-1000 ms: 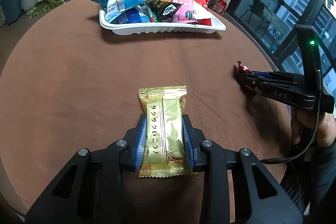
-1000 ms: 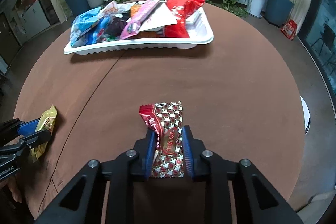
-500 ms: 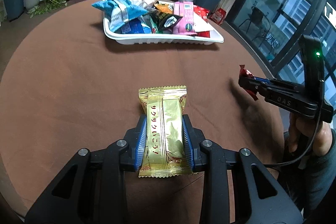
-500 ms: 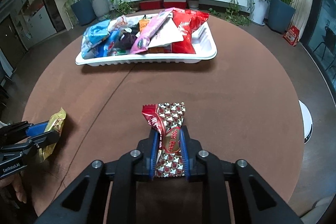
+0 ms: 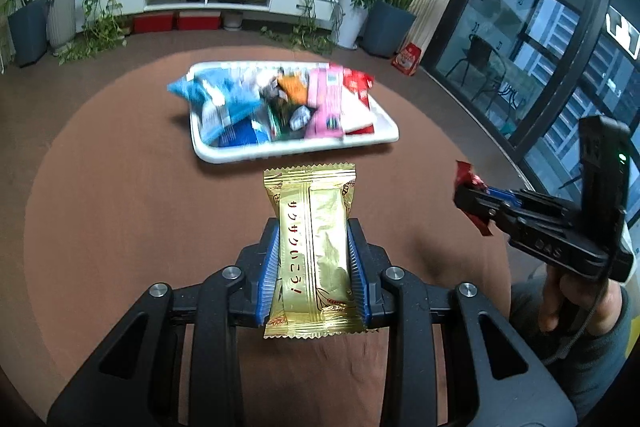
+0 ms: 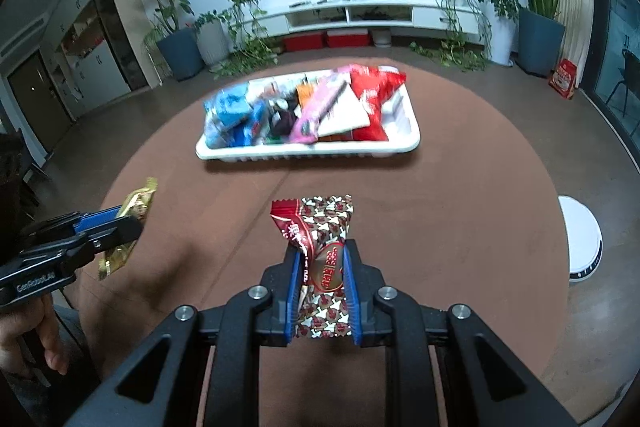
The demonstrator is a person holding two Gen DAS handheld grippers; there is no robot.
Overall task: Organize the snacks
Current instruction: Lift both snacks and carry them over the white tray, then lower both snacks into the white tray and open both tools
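Observation:
My left gripper is shut on a gold snack packet with red lettering, held above the brown round table. My right gripper is shut on a red and white patterned candy packet, also lifted off the table. Each gripper shows in the other's view: the right gripper at the right edge with the red packet, the left gripper at the left edge with the gold packet. A white tray full of several snack bags sits at the table's far side.
A person's hand grips the right tool's handle. Potted plants, a low white shelf and a wall screen stand beyond the table. A white round device lies on the floor at the right. Glass doors line the right side.
Both grippers have risen off the table with their packets, and both views now tilt up to show more of the room. The tray looks farther and smaller.

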